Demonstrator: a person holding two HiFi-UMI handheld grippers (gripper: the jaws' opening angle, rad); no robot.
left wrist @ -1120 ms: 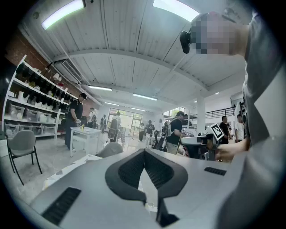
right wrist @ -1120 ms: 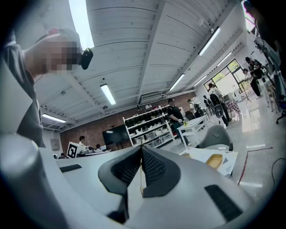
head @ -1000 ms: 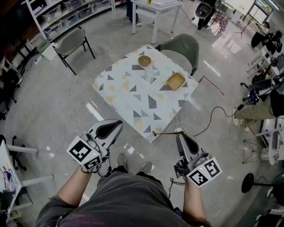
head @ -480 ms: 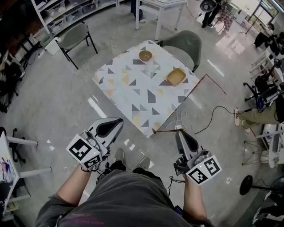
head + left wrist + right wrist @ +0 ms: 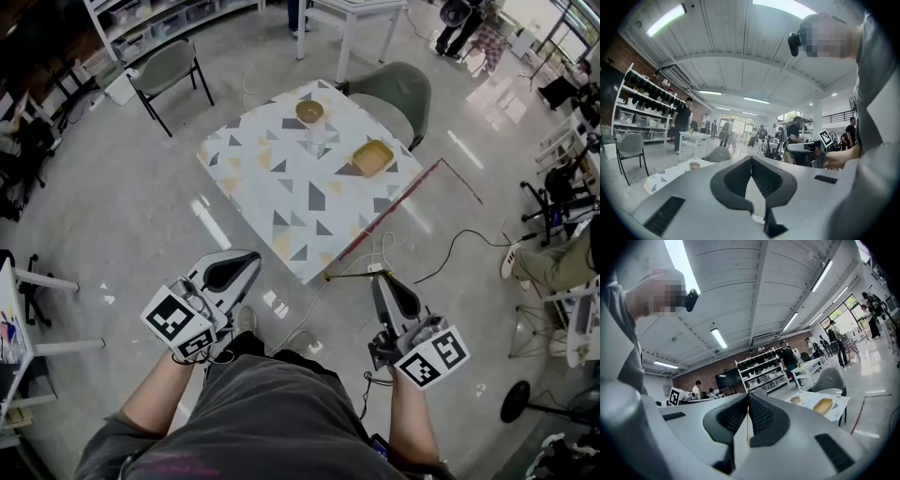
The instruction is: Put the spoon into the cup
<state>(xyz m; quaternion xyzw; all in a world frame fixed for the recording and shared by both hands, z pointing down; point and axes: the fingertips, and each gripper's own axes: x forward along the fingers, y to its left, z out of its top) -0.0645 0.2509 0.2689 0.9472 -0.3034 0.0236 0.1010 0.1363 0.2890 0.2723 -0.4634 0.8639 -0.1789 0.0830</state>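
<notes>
The thin golden spoon (image 5: pixel 352 276) lies level in my right gripper (image 5: pixel 379 279), which is shut on its handle end, with the bowl end pointing left. In the right gripper view the spoon (image 5: pixel 747 428) shows as a thin gold line pinched between the jaws. The clear glass cup (image 5: pixel 316 142) stands far ahead on the patterned table (image 5: pixel 281 192), between a brown bowl (image 5: pixel 307 111) and a yellow dish (image 5: pixel 372 157). My left gripper (image 5: pixel 249 257) is shut on nothing, held over the floor short of the table. Its jaws (image 5: pixel 751 160) meet at the tips.
Both grippers hang over bare floor in front of the table's near corner. A grey chair (image 5: pixel 384 92) stands behind the table and another chair (image 5: pixel 169 73) at the far left. Cables (image 5: pixel 450 248) and a red line run across the floor to the right. People stand in the background.
The head view has drifted a little, so the table sits slightly differently in frame. Both grippers keep their pose, and the spoon stays in the right one.
</notes>
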